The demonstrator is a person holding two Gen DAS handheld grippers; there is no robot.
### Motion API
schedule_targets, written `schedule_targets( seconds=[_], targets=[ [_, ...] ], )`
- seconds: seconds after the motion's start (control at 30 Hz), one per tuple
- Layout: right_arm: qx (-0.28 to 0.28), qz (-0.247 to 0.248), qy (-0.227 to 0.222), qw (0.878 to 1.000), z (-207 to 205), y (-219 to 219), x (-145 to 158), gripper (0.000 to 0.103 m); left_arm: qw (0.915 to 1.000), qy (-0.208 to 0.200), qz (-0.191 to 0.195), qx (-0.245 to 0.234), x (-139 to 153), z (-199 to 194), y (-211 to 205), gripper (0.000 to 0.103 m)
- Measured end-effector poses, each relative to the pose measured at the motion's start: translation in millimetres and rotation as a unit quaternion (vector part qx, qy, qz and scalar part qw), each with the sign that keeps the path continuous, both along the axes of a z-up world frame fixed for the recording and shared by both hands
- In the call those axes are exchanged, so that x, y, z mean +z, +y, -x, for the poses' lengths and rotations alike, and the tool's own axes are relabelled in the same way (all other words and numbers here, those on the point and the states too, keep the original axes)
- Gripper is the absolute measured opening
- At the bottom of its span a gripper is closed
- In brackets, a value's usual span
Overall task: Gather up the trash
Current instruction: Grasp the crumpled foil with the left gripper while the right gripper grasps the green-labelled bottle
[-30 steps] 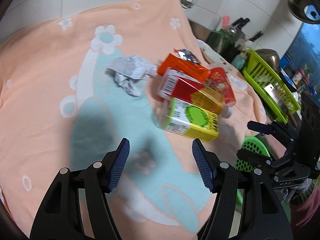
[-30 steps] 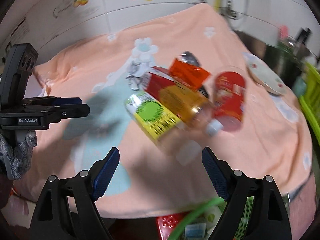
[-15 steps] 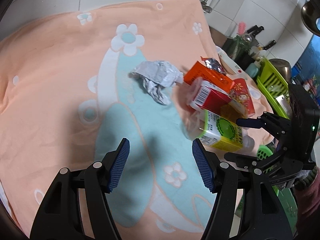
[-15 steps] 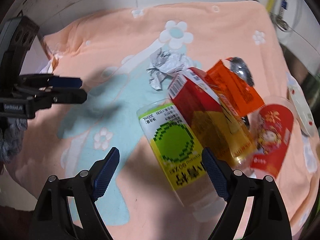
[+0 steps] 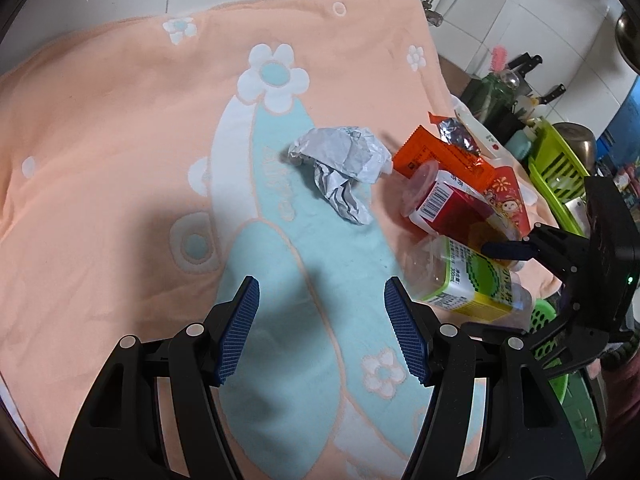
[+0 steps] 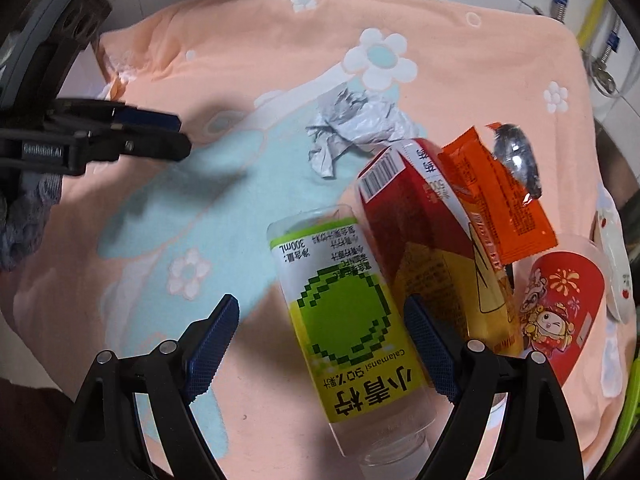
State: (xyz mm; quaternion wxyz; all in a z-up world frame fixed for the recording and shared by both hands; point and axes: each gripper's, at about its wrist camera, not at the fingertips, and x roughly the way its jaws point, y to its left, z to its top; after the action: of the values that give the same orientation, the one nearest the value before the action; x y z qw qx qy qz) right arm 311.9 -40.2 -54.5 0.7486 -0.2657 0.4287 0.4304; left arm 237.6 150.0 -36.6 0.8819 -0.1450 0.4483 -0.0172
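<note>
A peach towel (image 5: 120, 128) with white flowers covers the bench. Six pieces of trash lie on it, all toward its right edge: one crumpled paper ball (image 5: 344, 164), one orange wrapper (image 6: 500, 204), one silver foil scrap (image 6: 516, 160), one red bottle (image 6: 424, 240), one green and yellow bottle (image 6: 344, 320) and one red paper cup (image 6: 560, 312). The two bottles lie side by side, touching. The left hand-held gripper (image 5: 322, 332) hangs wide apart over the blue part of the towel, grasping nothing. The right hand-held gripper (image 6: 320, 352) is spread wide too, with the green and yellow bottle between its fingers (image 6: 212, 340), not squeezed.
</note>
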Motion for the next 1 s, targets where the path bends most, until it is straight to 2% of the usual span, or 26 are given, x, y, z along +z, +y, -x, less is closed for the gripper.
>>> schedule_targets(
  seconds=[0.13,0.3,0.67,0.77,1.0],
  targets=[
    [0.003,0.012,0.008,1.000,-3.7,2.4,-6.0,0.081,1.0000,-0.003,-0.005,-0.004,0.4,-6.4,-0.6,0.065],
    [0.014,0.017,0.036,0.999,-5.0,2.3,-11.5,0.067,0.9996,-0.017,-0.017,-0.017,4.3,-22.9,-3.2,0.065],
    [-0.003,0.012,0.026,1.000,-2.8,10.1,-20.1,0.064,0.9985,-0.026,-0.030,-0.039,-2.9,-92.1,-8.8,0.065],
    [-0.011,0.007,0.026,1.000,1.7,4.3,-19.6,0.061,0.9979,-0.029,-0.034,-0.048,-4.2,-109.6,-12.5,0.072],
    [-0.019,-0.009,0.022,1.000,29.2,-9.9,-11.9,0.057,0.9986,-0.020,-0.018,-0.047,-20.7,-140.0,-15.1,0.074]
  ],
)
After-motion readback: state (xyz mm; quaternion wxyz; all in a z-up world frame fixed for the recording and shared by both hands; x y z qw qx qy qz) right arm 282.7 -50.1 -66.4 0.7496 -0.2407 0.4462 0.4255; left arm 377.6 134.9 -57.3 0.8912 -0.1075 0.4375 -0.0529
